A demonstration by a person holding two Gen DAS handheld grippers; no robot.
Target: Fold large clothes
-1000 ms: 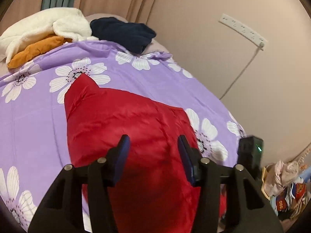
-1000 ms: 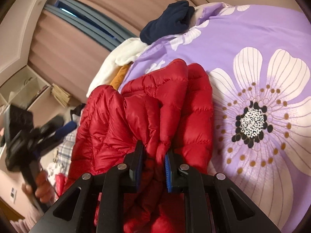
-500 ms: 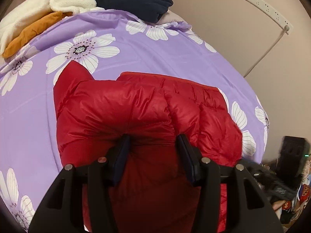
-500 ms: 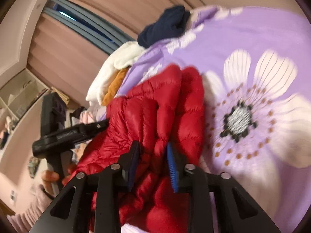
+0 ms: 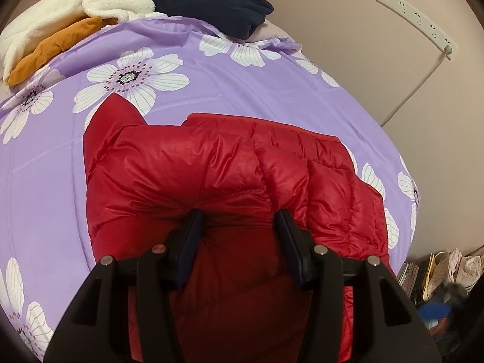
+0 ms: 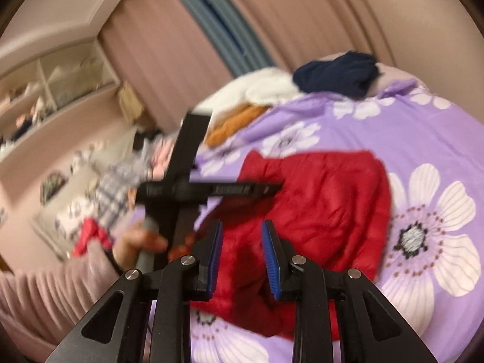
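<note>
Across the bed, a purple floral duvet point(image 5: 211, 69) covered everything. Red puffer jacket point(image 5: 211, 175) lay folded in a bunched slab near the close edge, one pointed corner sticking out toward the far side. At the far end sat a pile: white fleece point(image 5: 75, 9), orange garment point(image 5: 54, 45) under it, navy garment point(image 5: 211, 3) beside them. White power strip point(image 5: 417, 21) was on the wall, cord hanging down.

Left gripper point(image 5: 239, 220) was partly open, fingertips pushed into a jacket fold with red fabric bulging between the pads; real clamp or just pressing down, can't tell. In the right wrist view a hand point(image 6: 139, 242) in a pink ribbed sleeve point(image 6: 45, 290) held its handle.

Right gripper point(image 6: 242, 227) was above the jacket, jaws apart with a clear gap, nothing gripped; that view was motion-blurred.
</note>
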